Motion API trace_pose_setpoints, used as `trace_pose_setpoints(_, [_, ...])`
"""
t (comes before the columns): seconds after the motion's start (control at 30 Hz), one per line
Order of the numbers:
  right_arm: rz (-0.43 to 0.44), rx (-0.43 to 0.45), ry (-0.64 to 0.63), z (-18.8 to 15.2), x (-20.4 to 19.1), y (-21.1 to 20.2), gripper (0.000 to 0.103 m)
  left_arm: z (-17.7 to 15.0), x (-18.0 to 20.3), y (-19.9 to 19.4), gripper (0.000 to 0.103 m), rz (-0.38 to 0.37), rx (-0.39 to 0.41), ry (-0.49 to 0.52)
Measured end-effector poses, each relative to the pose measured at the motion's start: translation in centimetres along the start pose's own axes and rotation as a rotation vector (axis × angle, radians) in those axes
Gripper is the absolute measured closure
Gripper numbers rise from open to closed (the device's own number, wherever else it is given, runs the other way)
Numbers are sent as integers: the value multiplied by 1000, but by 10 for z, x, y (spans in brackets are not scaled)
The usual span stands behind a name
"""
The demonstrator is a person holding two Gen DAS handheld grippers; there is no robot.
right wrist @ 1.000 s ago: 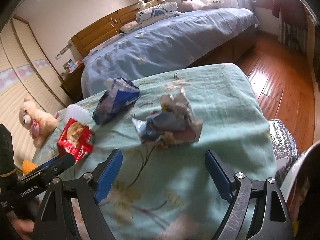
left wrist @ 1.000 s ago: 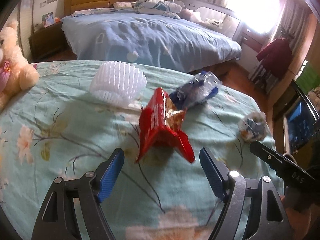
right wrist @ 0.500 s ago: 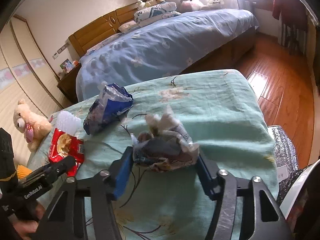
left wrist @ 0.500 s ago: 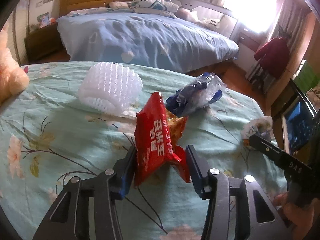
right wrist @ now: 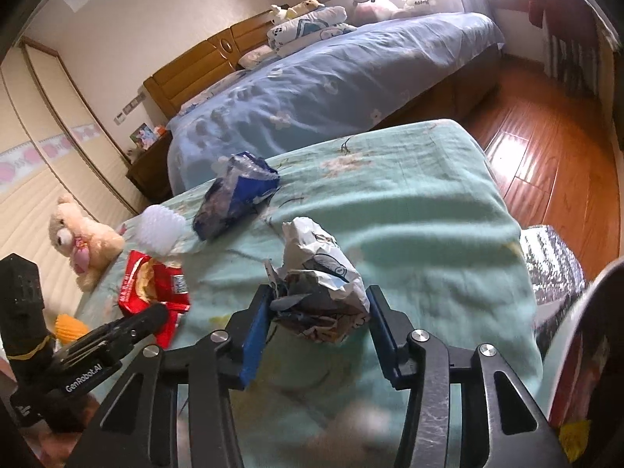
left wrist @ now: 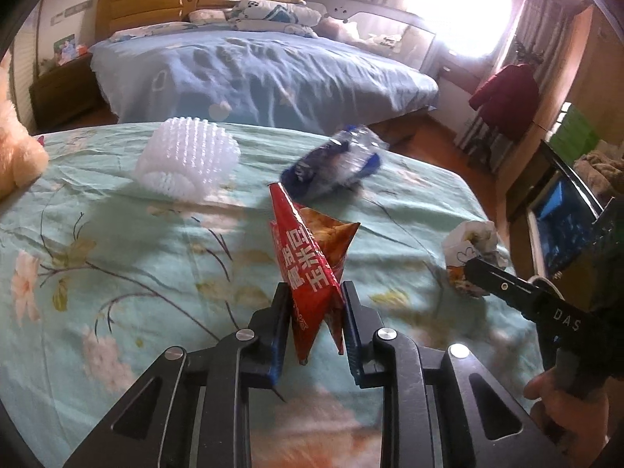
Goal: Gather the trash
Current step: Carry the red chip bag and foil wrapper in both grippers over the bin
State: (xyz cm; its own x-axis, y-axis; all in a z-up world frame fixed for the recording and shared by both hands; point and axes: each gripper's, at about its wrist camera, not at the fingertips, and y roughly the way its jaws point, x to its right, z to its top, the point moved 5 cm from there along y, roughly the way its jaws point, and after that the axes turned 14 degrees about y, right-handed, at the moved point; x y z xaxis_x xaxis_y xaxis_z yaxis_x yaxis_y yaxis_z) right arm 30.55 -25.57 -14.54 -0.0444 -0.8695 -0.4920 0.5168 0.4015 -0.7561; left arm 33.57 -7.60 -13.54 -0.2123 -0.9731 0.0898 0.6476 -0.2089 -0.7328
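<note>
Both my tongs closing on trash atop the floral green bedspread (left wrist: 117,241).

My left gripper (left wrist: 316,325) pinches the red snack bag (left wrist: 308,269) at lower centre; my right gripper (right wrist: 318,323) squeezes the crumpled paper wrapper (right wrist: 323,292) at lower centre. Beyond them lie a blue wrapper (left wrist: 335,167) at centre and white foam netting (left wrist: 187,160), upper left.

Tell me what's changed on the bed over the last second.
Both grippers closed in: the left gripper now pinches the red snack bag, the right gripper the crumpled wrapper, jaws closing. The blue bag and white foam net stayed put.
</note>
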Motion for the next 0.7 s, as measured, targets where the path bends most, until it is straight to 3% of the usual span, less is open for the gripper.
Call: trace_pose_setpoints(0.7, [56, 50, 63, -53, 13, -76, 54, -32, 71, -56, 79, -64, 11, 126])
